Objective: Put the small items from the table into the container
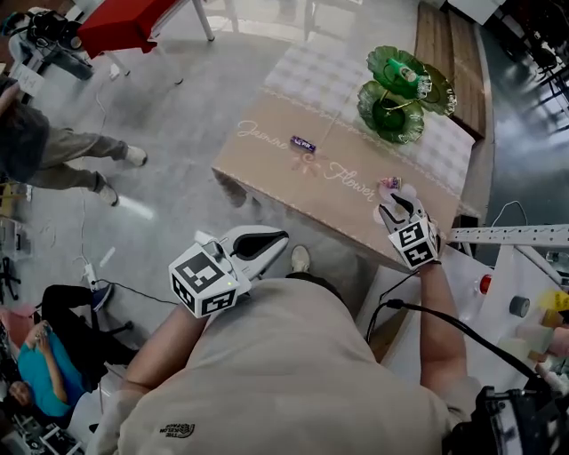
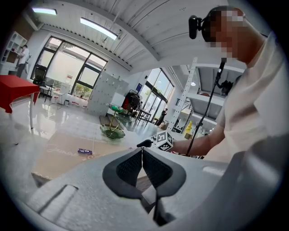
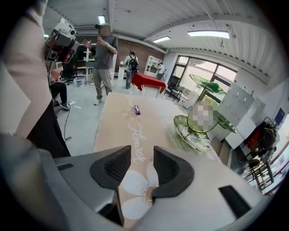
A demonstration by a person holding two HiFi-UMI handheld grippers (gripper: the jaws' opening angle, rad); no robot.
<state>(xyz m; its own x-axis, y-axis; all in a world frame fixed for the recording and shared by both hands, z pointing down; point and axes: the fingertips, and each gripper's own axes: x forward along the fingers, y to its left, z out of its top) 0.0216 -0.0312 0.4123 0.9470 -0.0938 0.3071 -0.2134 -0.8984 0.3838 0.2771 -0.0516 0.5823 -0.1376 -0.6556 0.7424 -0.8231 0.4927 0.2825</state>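
Observation:
A purple wrapped candy [image 1: 303,143] [image 2: 84,151] [image 3: 137,109] lies on the beige tablecloth [image 1: 267,169] next to the printed lettering. The green glass tiered dish [image 1: 396,89] [image 2: 111,131] [image 3: 192,133] stands at the table's far side. My right gripper [image 1: 397,203] [image 3: 141,151] hangs open over the table's near right edge; between its jaws only the cloth's white flower print shows. A small pink thing [image 1: 389,183] lies just beyond its tips; I cannot tell what it is. My left gripper [image 1: 283,237] [image 2: 142,150] is shut and empty, held off the table's near side over the floor.
A red table [image 1: 124,22] stands at the far left. People stand and sit at the left [image 1: 53,151]. A wooden bench [image 1: 462,53] runs behind the table. A white slotted rail [image 1: 516,235] and white furniture sit at the right, with black cables by my arm.

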